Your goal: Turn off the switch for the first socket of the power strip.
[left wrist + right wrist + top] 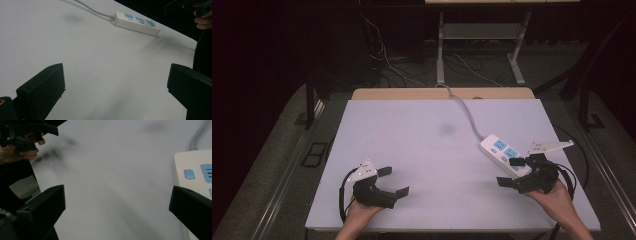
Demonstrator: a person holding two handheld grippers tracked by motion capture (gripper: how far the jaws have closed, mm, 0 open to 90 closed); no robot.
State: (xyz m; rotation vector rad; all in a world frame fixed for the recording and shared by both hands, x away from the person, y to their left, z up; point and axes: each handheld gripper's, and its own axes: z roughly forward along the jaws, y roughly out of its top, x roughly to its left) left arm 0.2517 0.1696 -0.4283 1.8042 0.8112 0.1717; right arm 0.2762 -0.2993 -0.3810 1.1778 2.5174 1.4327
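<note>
**Both tools open over the bench, power strip at your right**

Past the bench's far edge the room is dark; you can make out only some metal legs and loose cables on the floor. The power strip's (504, 154) near end is hidden behind your right tool (510, 171) in the high view, and the right gripper view cuts the strip off at its right edge. A faint grey smudge (445, 129) marks the bench top near the middle; what it is cannot be told.

The strip is white with pale blue sockets and a blue switch, lying flat and angled on the right side of the bench (422, 150). Its grey cord (466, 112) runs off the far edge.

Your left tool (393, 181) sits near-left, jaws spread wide and holding nothing. Your right tool, just beside the strip's near end, is likewise spread and empty.
</note>
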